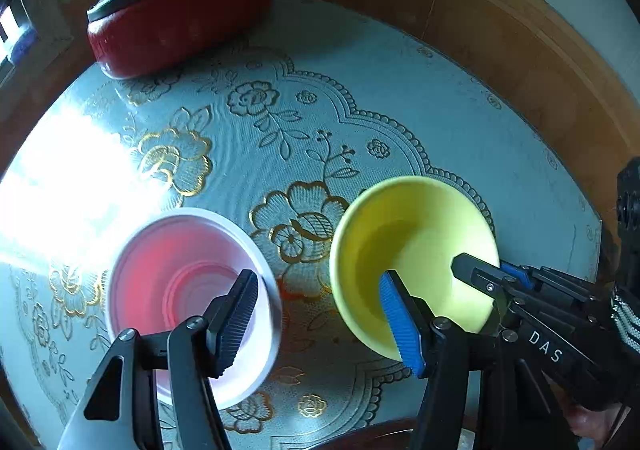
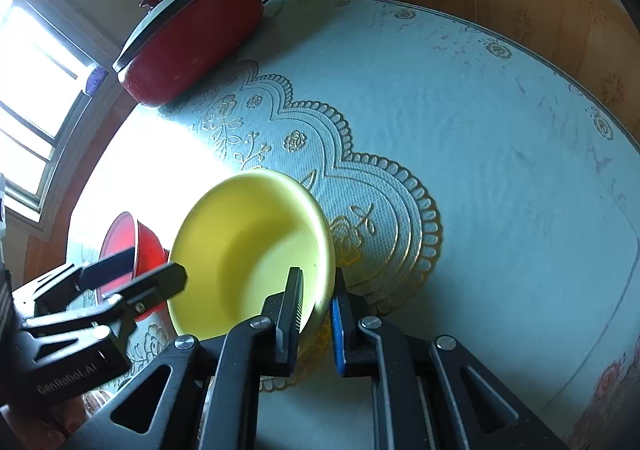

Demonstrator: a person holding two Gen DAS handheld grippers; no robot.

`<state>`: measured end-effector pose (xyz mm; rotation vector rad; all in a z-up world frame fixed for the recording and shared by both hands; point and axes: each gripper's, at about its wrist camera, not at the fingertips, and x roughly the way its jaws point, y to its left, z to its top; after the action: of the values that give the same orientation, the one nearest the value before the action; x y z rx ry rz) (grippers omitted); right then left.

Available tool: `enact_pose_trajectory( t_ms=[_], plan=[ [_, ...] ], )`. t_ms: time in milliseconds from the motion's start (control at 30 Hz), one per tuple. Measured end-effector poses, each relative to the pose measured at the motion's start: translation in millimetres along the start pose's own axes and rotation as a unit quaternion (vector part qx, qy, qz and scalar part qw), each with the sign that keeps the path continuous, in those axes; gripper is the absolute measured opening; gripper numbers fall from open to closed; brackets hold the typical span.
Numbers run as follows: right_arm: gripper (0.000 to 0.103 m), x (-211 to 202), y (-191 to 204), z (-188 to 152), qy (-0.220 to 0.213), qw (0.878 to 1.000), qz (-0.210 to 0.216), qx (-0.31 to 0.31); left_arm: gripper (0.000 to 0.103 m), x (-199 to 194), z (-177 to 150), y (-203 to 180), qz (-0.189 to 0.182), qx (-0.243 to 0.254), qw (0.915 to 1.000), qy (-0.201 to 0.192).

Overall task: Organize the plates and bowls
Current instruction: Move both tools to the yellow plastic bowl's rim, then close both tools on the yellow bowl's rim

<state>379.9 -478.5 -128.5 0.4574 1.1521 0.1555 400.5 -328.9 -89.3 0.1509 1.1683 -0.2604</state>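
Observation:
A yellow bowl [image 1: 416,234] [image 2: 248,242] and a red bowl [image 1: 180,274] [image 2: 148,246] stand side by side, slightly apart, on the teal patterned tablecloth [image 1: 360,97]. My left gripper [image 1: 318,276] [image 2: 158,264] is open and straddles the gap between them. Its black pad sits inside the red bowl and its blue pad inside the yellow bowl; I see neither pressing on a wall. My right gripper [image 2: 318,272] [image 1: 484,266] is shut on the yellow bowl's near right rim, black pad inside, blue pad outside.
A red pot with a pale lid [image 1: 180,21] [image 2: 192,45] stands at the far left of the table. A wooden panel [image 1: 500,17] runs behind the table's far edge. Bright window glare covers the cloth at the left [image 1: 60,185].

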Motion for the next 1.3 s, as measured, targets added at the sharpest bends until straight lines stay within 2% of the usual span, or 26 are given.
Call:
enact_pose_trajectory(
  t_ms=[133, 267, 633, 700, 933, 1067, 1133, 1300],
  plan=[
    [0.011, -3, -3, -4, -0.001, 1.000, 0.002, 0.006, 0.064, -14, -1, 4, 0.020, 0.001, 0.9993, -0.030],
    [0.011, -6, -6, -7, 0.000, 1.000, 0.002, 0.012, 0.065, -24, 2, 2, -0.002, -0.002, 0.9986, -0.053],
    [0.011, -20, -27, -16, -0.004, 1.000, -0.003, 0.024, 0.065, 7, 8, -37, -0.010, 0.070, 0.9974, -0.012],
    [0.011, -22, -30, -18, -0.004, 1.000, -0.002, 0.028, 0.065, 13, 9, -40, -0.019, 0.076, 0.9969, -0.003],
    [0.012, -20, -33, -23, 0.001, 0.999, -0.003, 0.038, 0.064, 24, 4, -46, -0.015, 0.088, 0.9959, 0.011],
    [0.012, -18, -32, -23, 0.003, 0.999, -0.006, 0.039, 0.053, 30, 3, -50, -0.012, 0.101, 0.9946, 0.021],
    [0.012, -16, -32, -22, 0.005, 0.999, -0.005, 0.044, 0.042, 33, 3, -51, -0.016, 0.100, 0.9945, 0.027],
    [0.012, -15, -32, -24, 0.003, 0.999, -0.006, 0.045, 0.033, 39, 2, -53, -0.016, 0.097, 0.9946, 0.033]
  ],
)
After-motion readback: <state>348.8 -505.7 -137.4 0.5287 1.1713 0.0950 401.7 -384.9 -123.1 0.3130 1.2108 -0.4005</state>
